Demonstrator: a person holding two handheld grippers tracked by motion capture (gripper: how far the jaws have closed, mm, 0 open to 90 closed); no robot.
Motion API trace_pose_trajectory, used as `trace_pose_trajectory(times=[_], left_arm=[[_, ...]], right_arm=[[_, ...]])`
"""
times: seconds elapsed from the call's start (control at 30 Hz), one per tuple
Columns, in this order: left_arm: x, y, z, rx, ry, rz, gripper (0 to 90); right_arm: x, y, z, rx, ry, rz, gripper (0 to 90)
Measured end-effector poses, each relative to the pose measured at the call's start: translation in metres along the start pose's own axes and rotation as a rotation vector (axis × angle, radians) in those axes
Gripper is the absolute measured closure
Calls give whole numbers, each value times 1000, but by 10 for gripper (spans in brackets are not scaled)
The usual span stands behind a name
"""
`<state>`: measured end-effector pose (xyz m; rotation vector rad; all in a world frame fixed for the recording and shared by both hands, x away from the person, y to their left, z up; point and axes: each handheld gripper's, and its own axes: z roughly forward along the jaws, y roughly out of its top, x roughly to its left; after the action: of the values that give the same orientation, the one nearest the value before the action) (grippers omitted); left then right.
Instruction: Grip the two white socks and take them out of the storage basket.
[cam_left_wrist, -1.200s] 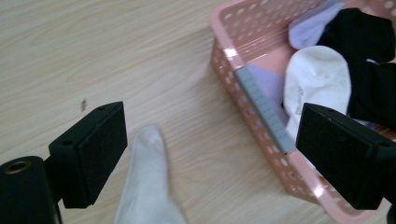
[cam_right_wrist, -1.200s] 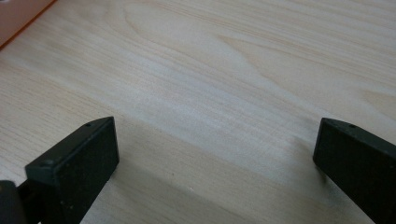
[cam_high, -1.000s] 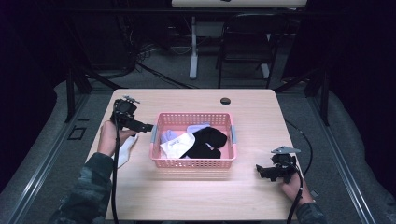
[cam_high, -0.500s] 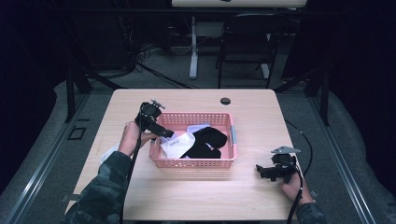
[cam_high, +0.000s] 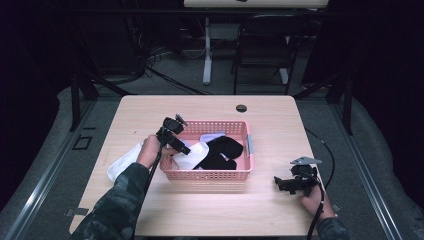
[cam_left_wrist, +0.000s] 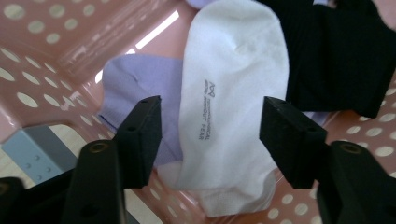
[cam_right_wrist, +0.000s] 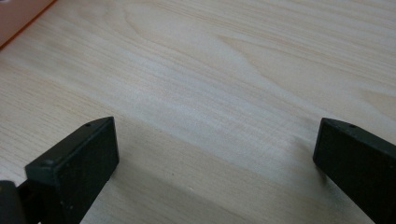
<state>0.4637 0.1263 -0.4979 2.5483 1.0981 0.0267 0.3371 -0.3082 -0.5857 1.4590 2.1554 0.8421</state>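
Over the basket's (cam_high: 248, 146) 9 o'clock end, the left gripper (cam_left_wrist: 212, 128) hangs with its jaws spread wide, straddling a white sock (cam_left_wrist: 231, 84) that lies flat on the basket floor. A lilac sock (cam_left_wrist: 140, 91) pokes out from under it at 9 o'clock, and black socks (cam_left_wrist: 336, 51) lie at 2 o'clock, touching it. My judgement: the white sock is light, limp and thin, so it will sag and drape once lifted; a pinch across its middle, near the printed lettering, should bunch enough cloth to hold, though the lilac one may come up too. From the high view, the left hand (cam_high: 150, 149) reaches in over the rim, gripper tilted downward. At 4 o'clock on the table (cam_high: 150, 110), the right gripper (cam_high: 289, 184) rests low, jaws apart and holding nothing.
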Motion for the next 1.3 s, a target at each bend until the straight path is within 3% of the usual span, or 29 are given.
trace_pose_trajectory(times=[0.07,0.1,0.37,0.77,0.87,0.93,1.03,1.3], left_arm=[[2,0,1,13,5,-3,439],[2,0,3,13,6,-30,451],[2,1,8,55,22,-36,531],[-3,-1,14,99,48,-8,654],[-4,-4,13,101,35,-2,721],[-4,-6,12,91,28,2,784],[-2,-10,10,58,-28,-5,862],[-6,-11,0,-9,-66,31,888]], right_arm=[[0,0,0,1,0,0,0],[0,0,0,0,0,0,0],[0,0,0,1,0,0,0],[0,0,0,2,0,0,0],[0,0,0,1,-1,0,0],[0,0,0,1,-1,1,0],[0,0,0,2,0,1,0],[0,2,1,5,2,-2,0]])
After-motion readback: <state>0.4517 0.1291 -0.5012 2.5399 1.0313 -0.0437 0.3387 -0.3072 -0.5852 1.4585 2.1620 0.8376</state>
